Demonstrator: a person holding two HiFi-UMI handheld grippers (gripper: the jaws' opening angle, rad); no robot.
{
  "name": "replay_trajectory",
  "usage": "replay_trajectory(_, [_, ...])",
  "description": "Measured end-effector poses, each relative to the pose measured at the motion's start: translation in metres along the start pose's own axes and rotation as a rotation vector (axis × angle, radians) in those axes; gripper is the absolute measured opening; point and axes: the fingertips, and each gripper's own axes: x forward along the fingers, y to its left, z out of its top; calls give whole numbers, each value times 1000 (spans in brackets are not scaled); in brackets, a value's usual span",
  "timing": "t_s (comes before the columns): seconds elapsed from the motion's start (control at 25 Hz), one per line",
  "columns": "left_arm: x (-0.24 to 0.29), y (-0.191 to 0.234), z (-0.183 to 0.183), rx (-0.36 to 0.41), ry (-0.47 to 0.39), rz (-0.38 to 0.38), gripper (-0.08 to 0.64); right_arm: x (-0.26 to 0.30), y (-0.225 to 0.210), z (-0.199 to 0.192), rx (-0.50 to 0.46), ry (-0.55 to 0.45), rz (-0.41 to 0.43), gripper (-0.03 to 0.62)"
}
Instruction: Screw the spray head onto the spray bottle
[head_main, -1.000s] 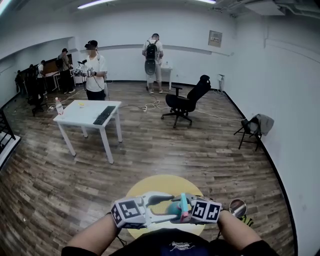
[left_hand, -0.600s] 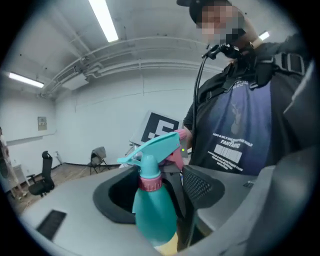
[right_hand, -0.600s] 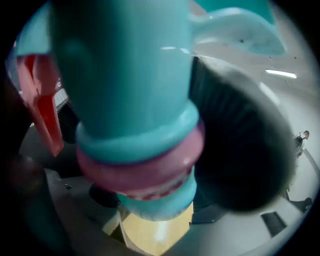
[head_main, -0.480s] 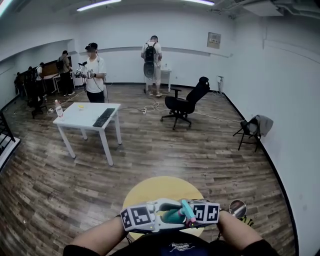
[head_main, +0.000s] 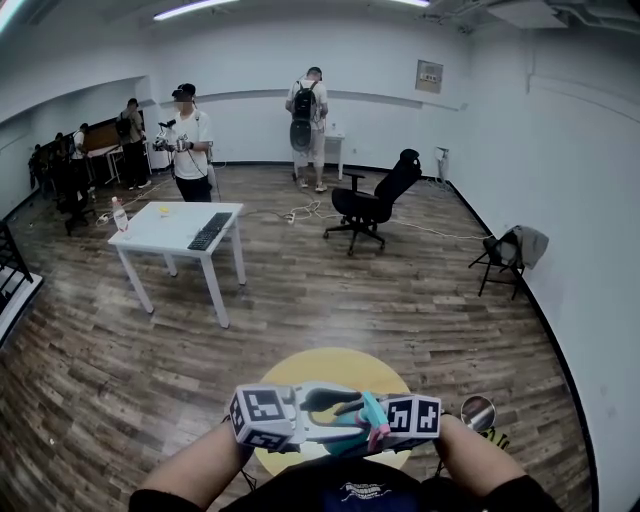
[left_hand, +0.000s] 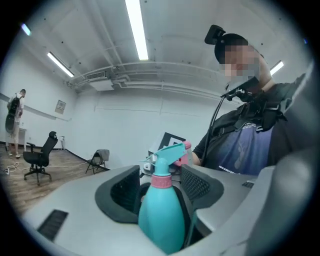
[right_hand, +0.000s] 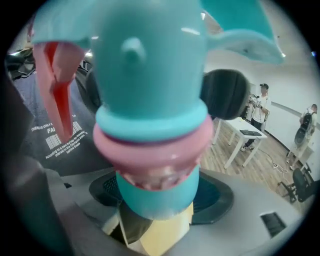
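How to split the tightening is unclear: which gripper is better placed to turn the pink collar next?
The left gripper, probably: its jaws flank the pink collar and are closing, while the right gripper's jaws clamp the spray bottle just below it.

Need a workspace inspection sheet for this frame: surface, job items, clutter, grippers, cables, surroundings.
surface: yellow round table under the grippers, partly hidden by them.
job's things: teal spray bottle held above it between both grippers; spray head sits on its neck at the pink collar; tightness cannot be told.
clutter: small round shiny object beside the table, unidentified.
grippers: left gripper jaws closing, bottle body between them, pads not yet pressing; right gripper clamped on the bottle just below the collar.
cables: loose cables on the floor near the office chair.
surroundings: white table with keyboard, folding chair by the wall, people at the far end.
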Motion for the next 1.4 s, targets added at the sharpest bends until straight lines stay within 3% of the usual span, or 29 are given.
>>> replay_trajectory(0.16, [16, -2, -13, 65, 116, 15, 261, 9, 4, -1, -10, 38, 32, 394])
replay_trajectory(0.28, [17, -1, -10, 54, 106, 48, 187, 7, -2, 2, 35, 22, -2, 394])
replay_trajectory(0.44, [5, 18, 14, -14, -64, 187, 179, -7, -22, 21, 112, -86, -87, 394])
replay_trajectory(0.52, [-15, 24, 34, -65, -227, 220, 178, -24, -24, 37, 136, -249, -81, 397])
replay_trajectory(0.64, [-47, 28, 59, -144, -450, 204, 181, -51, -28, 56, 209, -500, -113, 417])
replay_trajectory(0.84, [-44, 25, 67, -104, -509, 218, 181, -42, -26, 60, 191, -491, -107, 449])
replay_trajectory(0.92, [-48, 26, 66, -129, -532, 214, 181, -43, -28, 60, 217, -506, -113, 450])
replay_trajectory(1.0, [-48, 26, 61, -170, -519, 194, 181, -44, -29, 57, 219, -503, -123, 442])
replay_trajectory(1.12, [-45, 25, 49, -186, -391, 124, 196, -51, -30, 47, 170, -468, -151, 430])
replay_trajectory(1.2, [-59, 25, 42, -182, -328, 59, 308, -62, -36, 38, 180, -457, -173, 430])
replay_trajectory(1.32, [-76, 22, 33, -187, -260, -11, 337, -69, -28, 33, 123, -455, -112, 430])
replay_trajectory(1.4, [-67, 11, 32, -147, -213, -64, 337, -61, -12, 34, 59, -407, -46, 430])
